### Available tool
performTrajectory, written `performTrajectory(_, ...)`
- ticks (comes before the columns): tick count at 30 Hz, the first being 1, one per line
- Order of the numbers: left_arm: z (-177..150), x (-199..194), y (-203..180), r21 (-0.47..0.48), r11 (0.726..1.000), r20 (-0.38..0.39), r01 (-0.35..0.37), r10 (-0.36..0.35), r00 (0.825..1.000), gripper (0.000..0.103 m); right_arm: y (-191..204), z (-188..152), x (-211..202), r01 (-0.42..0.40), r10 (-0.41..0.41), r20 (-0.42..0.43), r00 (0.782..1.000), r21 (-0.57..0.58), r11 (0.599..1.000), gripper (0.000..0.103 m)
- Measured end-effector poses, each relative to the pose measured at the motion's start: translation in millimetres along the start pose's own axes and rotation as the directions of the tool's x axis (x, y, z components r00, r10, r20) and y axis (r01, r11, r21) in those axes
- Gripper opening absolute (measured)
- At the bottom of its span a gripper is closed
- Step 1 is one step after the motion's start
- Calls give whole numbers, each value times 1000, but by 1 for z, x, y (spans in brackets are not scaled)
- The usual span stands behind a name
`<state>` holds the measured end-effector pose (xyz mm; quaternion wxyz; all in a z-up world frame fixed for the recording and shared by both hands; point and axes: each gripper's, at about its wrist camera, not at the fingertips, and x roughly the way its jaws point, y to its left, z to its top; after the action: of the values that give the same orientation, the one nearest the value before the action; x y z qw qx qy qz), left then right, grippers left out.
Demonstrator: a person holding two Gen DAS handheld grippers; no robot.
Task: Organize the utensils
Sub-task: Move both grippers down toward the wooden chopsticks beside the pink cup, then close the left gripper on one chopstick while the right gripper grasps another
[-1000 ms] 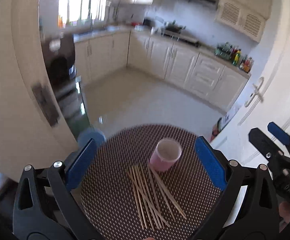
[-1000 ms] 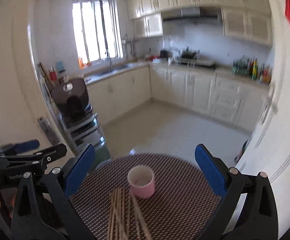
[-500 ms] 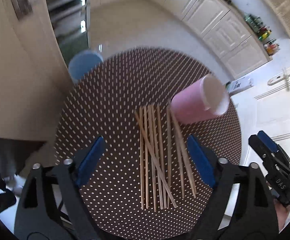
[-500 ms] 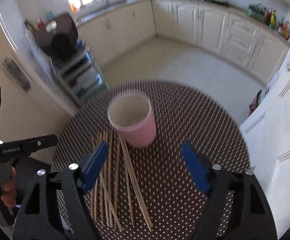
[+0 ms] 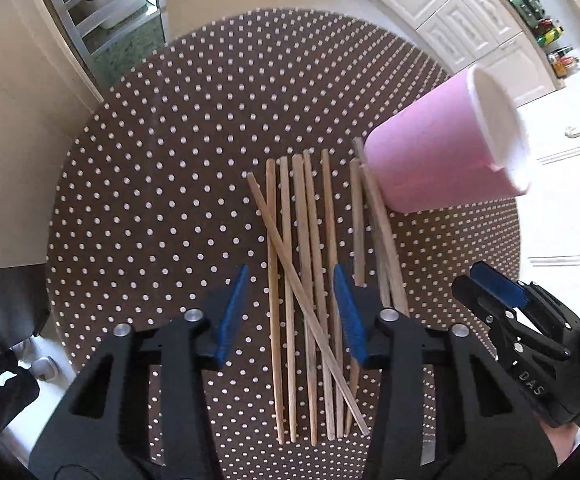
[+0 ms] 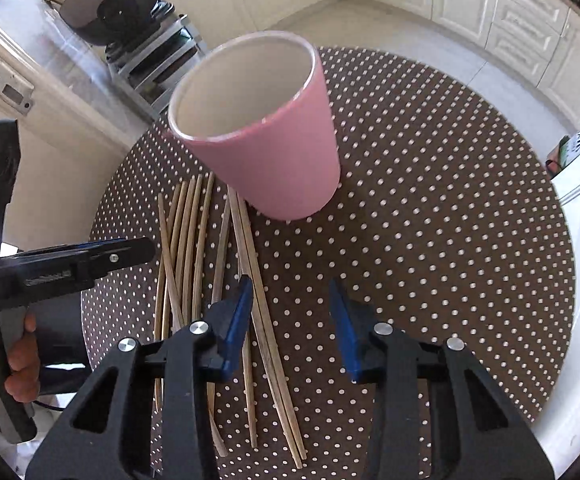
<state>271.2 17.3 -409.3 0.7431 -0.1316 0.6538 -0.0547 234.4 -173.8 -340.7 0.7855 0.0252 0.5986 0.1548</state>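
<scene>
Several wooden chopsticks (image 5: pixel 310 280) lie side by side on a round brown dotted table (image 5: pixel 170 160); one lies crossed over the others. A pink cup (image 5: pixel 434 152) stands upright and empty just beyond their far ends. My left gripper (image 5: pixel 290 312) is open, low over the chopsticks, its jaws on either side of the middle of the bundle. My right gripper (image 6: pixel 290 320) is open and empty, above the table in front of the cup (image 6: pixel 266 132), with the chopsticks (image 6: pixel 194 264) at its left finger. Each gripper shows in the other's view, the right one (image 5: pixel 502 300) and the left one (image 6: pixel 62 264).
The table edge (image 6: pixel 562 280) curves close to a white door (image 5: pixel 570 184) on the right. A metal rack (image 6: pixel 154 64) with a dark appliance (image 6: pixel 110 4) stands beyond the table to the left. White kitchen cabinets (image 6: pixel 522 28) line the far wall.
Both grippers have come down and forward over the table. Their jaws have narrowed but stay open. The left one now straddles the chopstick bundle; the cup looms closer to the right one.
</scene>
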Motion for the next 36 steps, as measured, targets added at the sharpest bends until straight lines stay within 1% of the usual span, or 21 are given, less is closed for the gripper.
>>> performTrajectory(1,0,4,0,-4,1000,-10,2,-2,1000,36,-2,0,3,-4,4,-10,1000,-3,1000,37)
performTrajectory(4,1,16,2,-22,1000,-32,0,0,999,34,-8,1,15,-20,20,-32,999,9,1000,37)
performTrajectory(6,0,21,4,-27,1000,-34,2,-3,999,26,-11,2,22,-43,44,-47,998,32,999,37)
performTrajectory(7,1,23,5,-27,1000,-31,8,-8,999,19,-12,2,23,-53,55,-53,997,37,998,36)
performTrajectory(8,1,24,4,-25,1000,-23,17,-18,1000,15,-13,4,24,-55,57,-59,997,34,998,36)
performTrajectory(11,1,27,7,-35,998,-10,52,-53,999,9,-16,6,25,-68,70,-80,994,24,997,32)
performTrajectory(15,-5,26,14,-30,997,-6,70,-70,998,8,-12,7,36,-63,62,-97,993,-5,998,27)
performTrajectory(18,-9,21,17,-12,999,-4,49,-49,999,6,-6,9,45,-79,76,-112,991,-21,997,25)
performTrajectory(19,-12,18,19,-16,998,-3,55,-55,998,6,-4,10,49,-79,75,-119,990,-35,996,24)
performTrajectory(25,-15,11,32,-18,999,-4,43,-43,999,7,19,18,67,-34,17,-122,992,-138,990,24)
performTrajectory(26,-15,10,34,-20,999,-5,46,-46,999,7,30,20,71,-21,3,-122,992,-149,989,24)
performTrajectory(28,-15,8,38,-24,998,-7,51,-51,999,7,41,23,76,-5,-15,-122,992,-160,987,24)
performTrajectory(33,-6,12,40,-46,999,-20,21,-22,1000,8,61,30,85,13,-34,-125,992,-161,987,24)
performTrajectory(36,-2,12,43,-52,998,-13,28,-28,1000,7,72,33,92,40,-63,-115,991,-194,980,22)
